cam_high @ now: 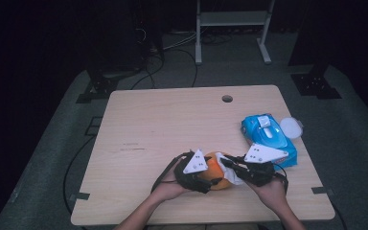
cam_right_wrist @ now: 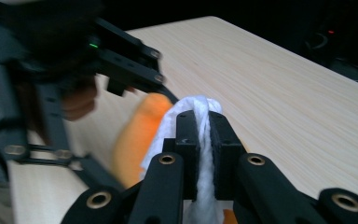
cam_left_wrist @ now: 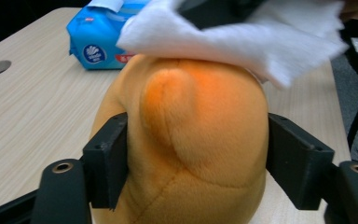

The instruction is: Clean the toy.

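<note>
One orange plush toy stands upright near the table's front edge, clamped by the left gripper; the right gripper, jaws closed, pinches one white wipe against the toy's top.

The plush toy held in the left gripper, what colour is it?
Orange; the plush toy shows best in the left gripper view.
</note>
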{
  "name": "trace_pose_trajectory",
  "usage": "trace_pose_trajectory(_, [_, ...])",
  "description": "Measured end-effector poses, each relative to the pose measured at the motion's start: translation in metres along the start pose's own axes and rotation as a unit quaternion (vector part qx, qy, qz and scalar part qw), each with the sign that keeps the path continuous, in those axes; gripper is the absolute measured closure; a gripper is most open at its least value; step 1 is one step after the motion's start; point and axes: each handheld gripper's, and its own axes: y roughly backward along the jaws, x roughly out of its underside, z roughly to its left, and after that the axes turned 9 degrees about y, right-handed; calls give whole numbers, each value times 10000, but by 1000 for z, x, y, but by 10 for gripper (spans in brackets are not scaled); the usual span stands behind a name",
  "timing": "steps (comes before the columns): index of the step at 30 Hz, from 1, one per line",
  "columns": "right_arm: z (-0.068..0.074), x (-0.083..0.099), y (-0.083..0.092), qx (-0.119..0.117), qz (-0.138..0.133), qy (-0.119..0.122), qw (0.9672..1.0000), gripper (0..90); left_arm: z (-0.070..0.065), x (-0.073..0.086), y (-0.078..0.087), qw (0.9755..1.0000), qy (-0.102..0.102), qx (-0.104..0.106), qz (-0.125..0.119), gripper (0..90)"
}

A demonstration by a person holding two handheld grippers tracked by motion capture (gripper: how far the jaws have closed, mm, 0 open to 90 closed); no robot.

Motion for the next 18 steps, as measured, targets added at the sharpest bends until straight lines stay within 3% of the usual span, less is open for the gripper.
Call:
trace_pose_trajectory(3, [-7, 7, 1, 200, 157, -17, 9997, 832, 3, 2, 1, 9996, 53, 240, -117, 249])
trace_pose_trajectory(5, [-15, 16, 2, 332, 234, -106, 9991, 832, 4, 4, 0, 9993, 157, 264, -192, 270])
trace_pose_trajectory(7, [-16, 17, 4, 262, 201, -217, 9992, 833, 3, 4, -3, 9995, 119, 212, -176, 280])
trace_pose_trajectory(10, [-9, 10, 4, 73, 48, -190, 9998, 832, 3, 5, -5, 9994, 188, 211, -208, 280])
trace_pose_trajectory(12, [0, 3, 2, -193, -127, -164, 9996, 831, 3, 6, -5, 9995, 177, 173, -199, 279])
trace_pose_trajectory(15, [8, -3, 0, -245, -124, 5, 9996, 831, 1, 6, -4, 9997, 97, 146, -156, 279])
trace_pose_trajectory(18, [-2, 3, 1, -135, -30, -108, 9998, 832, -1, 6, -3, 9997, -11, 190, -134, 287])
